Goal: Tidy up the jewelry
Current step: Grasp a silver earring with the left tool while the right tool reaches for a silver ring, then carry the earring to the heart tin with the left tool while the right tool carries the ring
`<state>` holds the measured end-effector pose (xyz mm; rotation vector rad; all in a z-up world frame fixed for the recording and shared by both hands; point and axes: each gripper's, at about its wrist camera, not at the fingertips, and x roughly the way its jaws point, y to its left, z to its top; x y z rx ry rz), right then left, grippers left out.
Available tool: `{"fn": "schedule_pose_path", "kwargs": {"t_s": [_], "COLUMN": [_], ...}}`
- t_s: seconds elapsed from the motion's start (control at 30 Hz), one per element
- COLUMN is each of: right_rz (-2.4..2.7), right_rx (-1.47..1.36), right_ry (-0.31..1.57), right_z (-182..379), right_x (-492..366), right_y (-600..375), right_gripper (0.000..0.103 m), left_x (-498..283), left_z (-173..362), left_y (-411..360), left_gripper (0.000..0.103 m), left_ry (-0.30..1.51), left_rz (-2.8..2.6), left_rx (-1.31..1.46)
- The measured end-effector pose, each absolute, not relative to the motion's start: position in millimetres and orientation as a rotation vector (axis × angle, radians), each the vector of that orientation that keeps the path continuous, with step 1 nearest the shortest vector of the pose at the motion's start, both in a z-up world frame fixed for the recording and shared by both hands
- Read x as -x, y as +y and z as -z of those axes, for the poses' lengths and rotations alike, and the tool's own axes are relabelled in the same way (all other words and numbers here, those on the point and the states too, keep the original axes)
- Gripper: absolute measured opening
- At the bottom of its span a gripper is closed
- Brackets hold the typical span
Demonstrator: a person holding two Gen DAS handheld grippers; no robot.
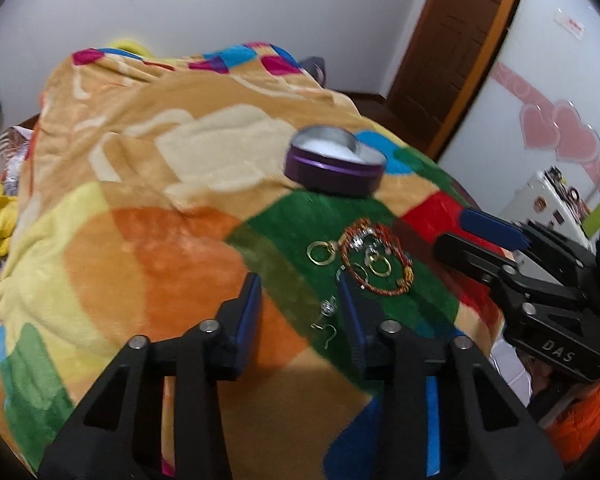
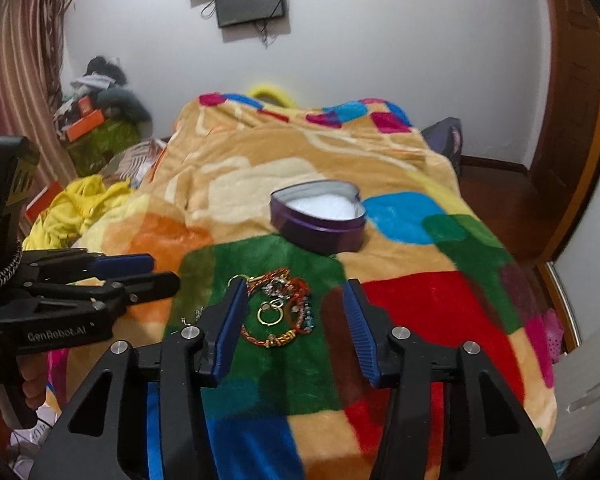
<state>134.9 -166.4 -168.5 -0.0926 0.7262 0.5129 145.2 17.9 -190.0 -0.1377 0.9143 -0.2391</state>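
On patchwork blanket [image 2: 412, 304]: heart tin [image 2: 318, 216], jewelry [image 2: 280, 308].

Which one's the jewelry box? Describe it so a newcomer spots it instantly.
Start at the bed's patchwork blanket. On the green patch lies a pile of jewelry; just beyond it, toward the wall, sits the box. It is the only container there: a heart-shaped purple tin, lid off, white lining showing inside.
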Motion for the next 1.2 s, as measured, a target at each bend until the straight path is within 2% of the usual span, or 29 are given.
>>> {"fn": "schedule_pose_path", "kwargs": {"t_s": [0.13, 0.27, 0.47, 1.03, 1.13, 1.2], "right_rz": [-0.539, -0.565, -0.593, -0.644, -0.647, -0.642], "right_rx": [0.122, 0.152, 0.164, 0.258, 0.273, 0.275], "right_ry": [0.746, 0.767, 0.786, 0.830, 0.837, 0.834], "right_z": [175, 182, 187, 207, 209, 210], "right_x": [-138, -142, -144, -150, -149, -149], "right_y": [-156, -150, -144, -107, -103, -104], "right_gripper": [0.039, 0.034, 0.030, 0.028, 0.019, 0.019], "left_x": [-150, -152, -154, -142, -141, -140], "left_z": [199, 207, 218, 191, 190, 189], "left_y": [11, 6, 4, 35, 37, 38], "left_gripper": [0.027, 0.024, 0.009, 0.009, 0.009, 0.009], "left_ry": [0.950, 0.970, 0.982, 0.884, 0.882, 0.878], "left_rz": [0.290, 0.325, 0.332, 0.272, 0.264, 0.258], "left_rx": [0.128, 0.115, 0.094, 0.165, 0.171, 0.174]}}
